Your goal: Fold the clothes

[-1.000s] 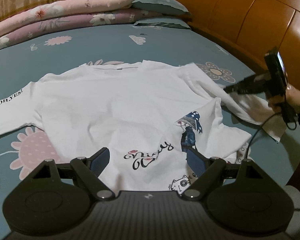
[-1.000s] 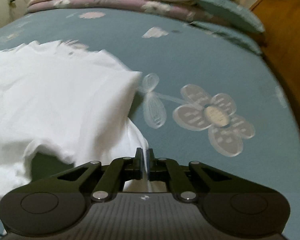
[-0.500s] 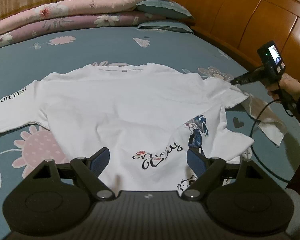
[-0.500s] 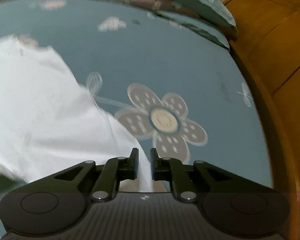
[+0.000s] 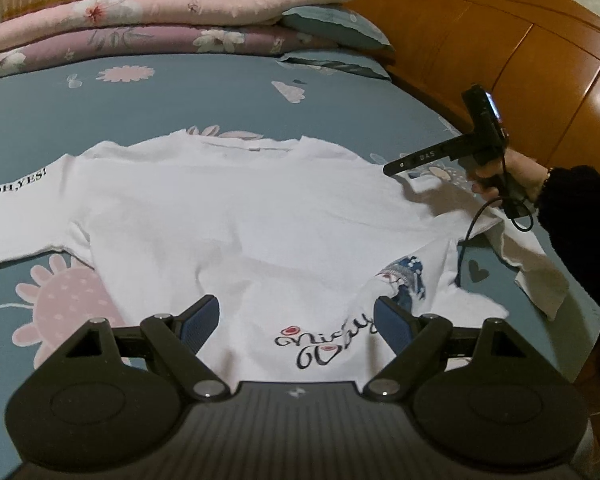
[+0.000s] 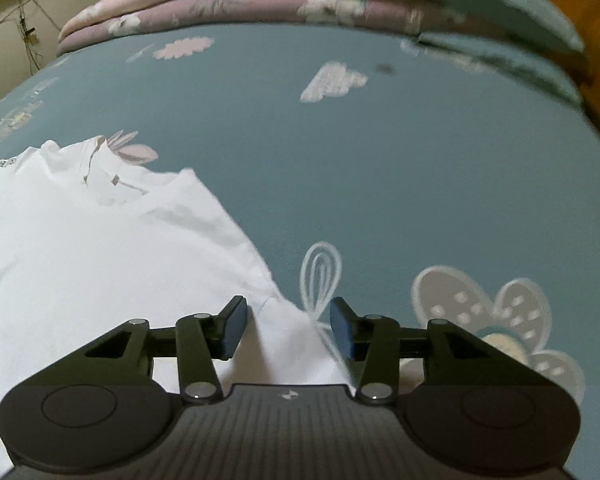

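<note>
both claws hover over a white shirt spread flat on a teal flowered bedsheet. left gripper gapes wide, gripping nothing; right gripper jaws are opening, the shirt's shoulder edge loose between them. folded pink quilts lie beside a wooden headboard.

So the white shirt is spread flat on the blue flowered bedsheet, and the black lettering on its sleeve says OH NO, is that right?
Not quite. The white shirt does lie spread on the blue flowered bedsheet, but the sleeve lettering reads OH,YES!, not OH NO. The left wrist view shows it.
</note>
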Demonstrator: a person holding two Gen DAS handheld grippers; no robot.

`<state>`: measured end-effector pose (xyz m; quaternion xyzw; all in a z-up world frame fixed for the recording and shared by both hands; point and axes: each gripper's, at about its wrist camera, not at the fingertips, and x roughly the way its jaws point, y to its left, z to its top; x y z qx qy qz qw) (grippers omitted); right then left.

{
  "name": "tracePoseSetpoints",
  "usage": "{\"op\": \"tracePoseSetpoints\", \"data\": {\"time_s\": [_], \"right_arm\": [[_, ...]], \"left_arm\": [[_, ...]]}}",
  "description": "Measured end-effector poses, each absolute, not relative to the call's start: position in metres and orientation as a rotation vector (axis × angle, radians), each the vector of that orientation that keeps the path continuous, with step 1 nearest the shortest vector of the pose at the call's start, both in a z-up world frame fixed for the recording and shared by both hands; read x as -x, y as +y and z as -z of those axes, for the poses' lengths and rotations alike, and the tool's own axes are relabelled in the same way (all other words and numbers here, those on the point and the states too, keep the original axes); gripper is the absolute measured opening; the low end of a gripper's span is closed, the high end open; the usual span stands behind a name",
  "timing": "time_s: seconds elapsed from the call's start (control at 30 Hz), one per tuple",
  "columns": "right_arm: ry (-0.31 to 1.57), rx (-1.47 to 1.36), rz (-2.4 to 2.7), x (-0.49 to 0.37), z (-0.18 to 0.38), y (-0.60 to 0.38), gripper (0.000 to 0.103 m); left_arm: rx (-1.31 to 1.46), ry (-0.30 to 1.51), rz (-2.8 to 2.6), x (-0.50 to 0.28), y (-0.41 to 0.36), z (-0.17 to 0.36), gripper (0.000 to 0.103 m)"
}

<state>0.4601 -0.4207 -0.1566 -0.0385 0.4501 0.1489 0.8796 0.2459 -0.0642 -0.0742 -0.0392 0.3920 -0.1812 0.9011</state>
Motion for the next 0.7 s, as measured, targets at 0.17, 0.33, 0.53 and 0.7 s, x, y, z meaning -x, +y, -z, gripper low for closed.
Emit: {"op": "tracePoseSetpoints", "data": {"time_s": [0.17, 0.33, 0.53, 0.7], "right_arm": [[0.958, 0.068, -0.385, -0.449, 0.164, -0.410, 0.020], [0.927, 0.188, -0.338, -0.446, 0.155, -0.387, 0.006], [0.866, 0.248, -0.254, -0.460, 0.137, -0.380, 0.006], [0.854, 0.249, -0.170, -0.475, 0.137, -0.387, 0.006]], "left_arm": [[0.090, 0.823, 0.357, -0.249, -0.059, 0.083, 0.085], [0.102, 0.811, 0.365, -0.250, -0.057, 0.082, 0.085], [0.110, 0.801, 0.362, -0.249, -0.050, 0.080, 0.085], [0.105, 0.792, 0.374, -0.255, -0.045, 0.079, 0.085]]}}
